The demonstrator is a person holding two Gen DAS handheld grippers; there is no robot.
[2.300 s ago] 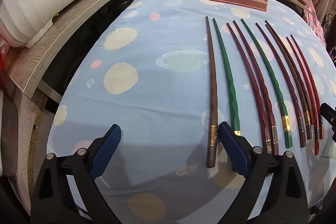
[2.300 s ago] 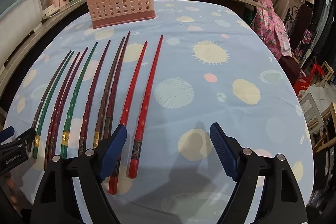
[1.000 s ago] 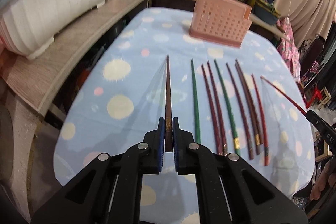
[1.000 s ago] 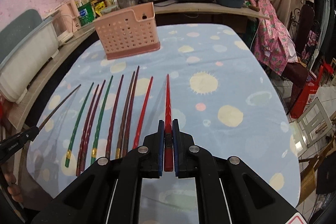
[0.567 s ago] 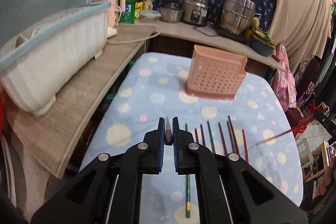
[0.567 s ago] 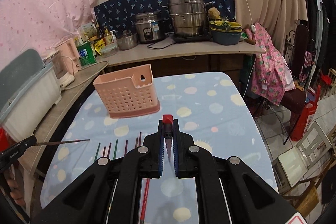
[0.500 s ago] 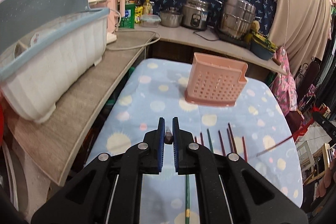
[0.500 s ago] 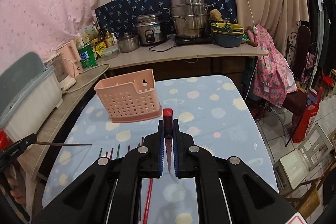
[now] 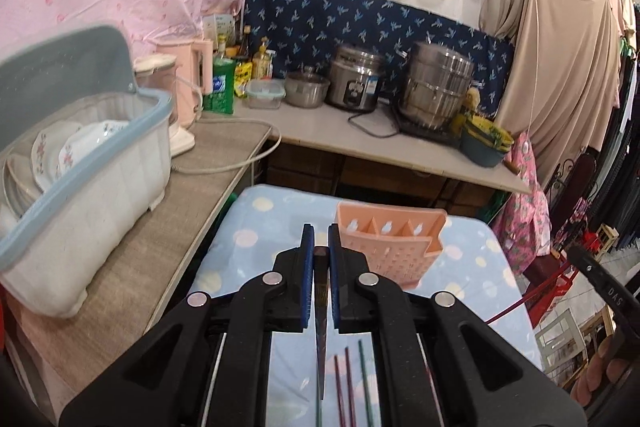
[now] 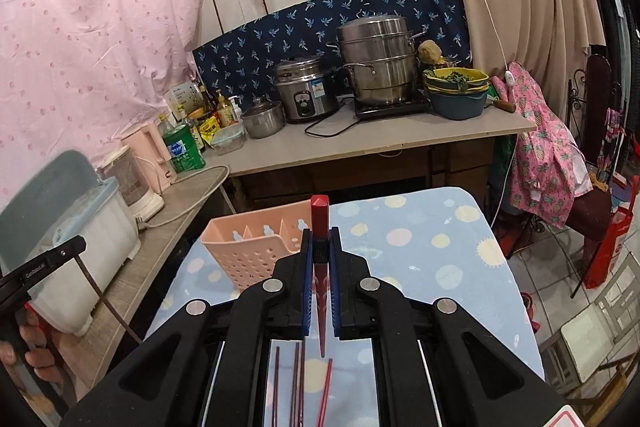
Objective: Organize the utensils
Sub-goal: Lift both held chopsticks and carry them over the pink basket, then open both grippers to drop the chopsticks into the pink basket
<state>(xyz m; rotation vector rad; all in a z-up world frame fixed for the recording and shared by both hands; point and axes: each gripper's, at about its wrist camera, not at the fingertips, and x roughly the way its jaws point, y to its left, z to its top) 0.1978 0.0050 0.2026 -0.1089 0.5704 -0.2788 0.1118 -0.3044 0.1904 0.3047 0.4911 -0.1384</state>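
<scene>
Left claw (image 9: 320,259): pressed together, pinching one brown chopstick (image 9: 320,339), tip hanging down at lower centre. Right claw (image 10: 320,259): pressed together on one red chopstick (image 10: 320,223), butt end up. Pink utensil basket (image 9: 394,243): on the table (image 9: 256,227), centre frame. Remaining chopsticks (image 9: 350,383): flat on the table, bottom centre.

Even, diffuse indoor light; both views bright with soft, faint shadows. Strong fisheye curvature bends straight edges, with black vignetting in the corners. Mild glare on the steel pots (image 10: 376,63). Focus sharp centrally, softer at the margins.
</scene>
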